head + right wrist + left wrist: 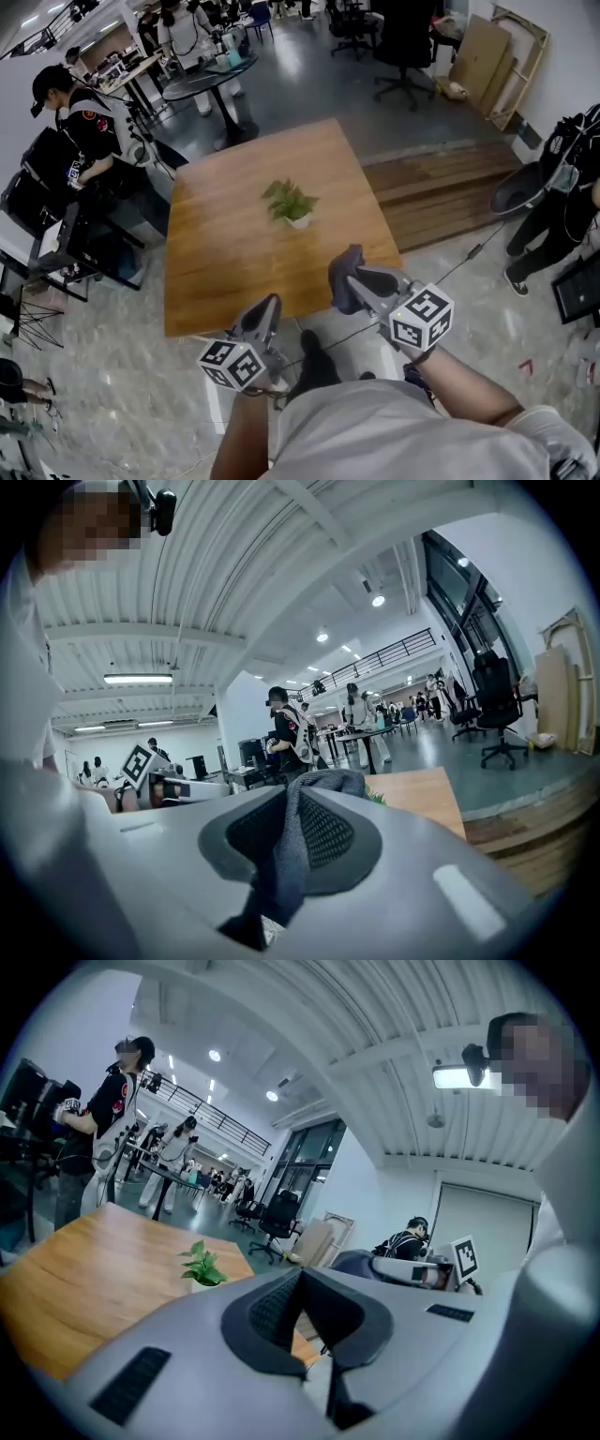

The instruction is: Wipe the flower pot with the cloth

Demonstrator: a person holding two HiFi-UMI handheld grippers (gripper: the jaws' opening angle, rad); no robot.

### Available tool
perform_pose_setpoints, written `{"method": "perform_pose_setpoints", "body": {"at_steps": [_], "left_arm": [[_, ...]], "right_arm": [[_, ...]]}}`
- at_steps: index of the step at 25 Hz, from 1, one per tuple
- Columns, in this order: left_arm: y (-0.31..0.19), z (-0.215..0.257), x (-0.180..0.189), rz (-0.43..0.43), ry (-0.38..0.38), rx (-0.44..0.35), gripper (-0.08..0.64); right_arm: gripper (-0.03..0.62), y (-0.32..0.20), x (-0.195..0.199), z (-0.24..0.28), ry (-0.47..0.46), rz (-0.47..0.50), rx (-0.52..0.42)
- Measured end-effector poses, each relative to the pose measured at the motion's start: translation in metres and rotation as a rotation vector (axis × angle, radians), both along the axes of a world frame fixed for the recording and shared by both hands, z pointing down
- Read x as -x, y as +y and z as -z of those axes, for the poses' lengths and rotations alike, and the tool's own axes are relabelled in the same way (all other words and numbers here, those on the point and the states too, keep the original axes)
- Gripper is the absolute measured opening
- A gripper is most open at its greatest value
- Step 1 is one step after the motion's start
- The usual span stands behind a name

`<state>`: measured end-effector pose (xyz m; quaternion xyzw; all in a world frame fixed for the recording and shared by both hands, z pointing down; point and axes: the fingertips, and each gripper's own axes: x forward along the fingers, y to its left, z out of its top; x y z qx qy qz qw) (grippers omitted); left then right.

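Note:
A small white flower pot [299,221] with a green plant [290,199] stands near the middle of the wooden table [225,253]. My right gripper [354,275] is shut on a dark grey cloth [343,286] and hovers over the table's near right corner, short of the pot. In the right gripper view the cloth [302,841] fills the space between the jaws. My left gripper [272,302] is held off the table's near edge, jaws together with nothing in them. The left gripper view shows the plant [202,1265] beyond its jaws.
A person in dark clothes [80,117] stands at the table's far left beside dark equipment [56,216]. Another person [562,202] stands at the right. A round table [208,77] and office chairs [405,47] are behind. Wooden planks [441,183] lie right of the table.

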<state>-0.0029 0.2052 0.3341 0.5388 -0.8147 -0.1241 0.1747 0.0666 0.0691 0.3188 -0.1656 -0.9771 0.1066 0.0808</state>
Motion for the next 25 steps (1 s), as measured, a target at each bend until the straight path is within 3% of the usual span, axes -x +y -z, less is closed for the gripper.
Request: {"method": "perform_pose_setpoints", "body": {"at_steps": [9, 15, 21, 25], "left_arm": [[-0.100, -0.056, 0.143, -0.100, 0.063, 0.053, 0.006], [-0.160, -0.129, 0.235, -0.210, 0.140, 0.193, 0.006], [-0.205, -0.221, 0.320, -0.286, 0.195, 0.326, 0.006], [-0.217, -0.259, 0.355, -0.343, 0.255, 0.393, 0.006]], "right_arm": [[0.044, -0.066, 0.120, -0.041, 0.085, -0.080, 0.028], [0.044, -0.099, 0.210, -0.109, 0.218, -0.145, 0.123], [0.044, -0.142, 0.293, -0.191, 0.318, -0.239, 0.270], [0.044, -0.152, 0.325, -0.265, 0.400, -0.303, 0.439]]}}
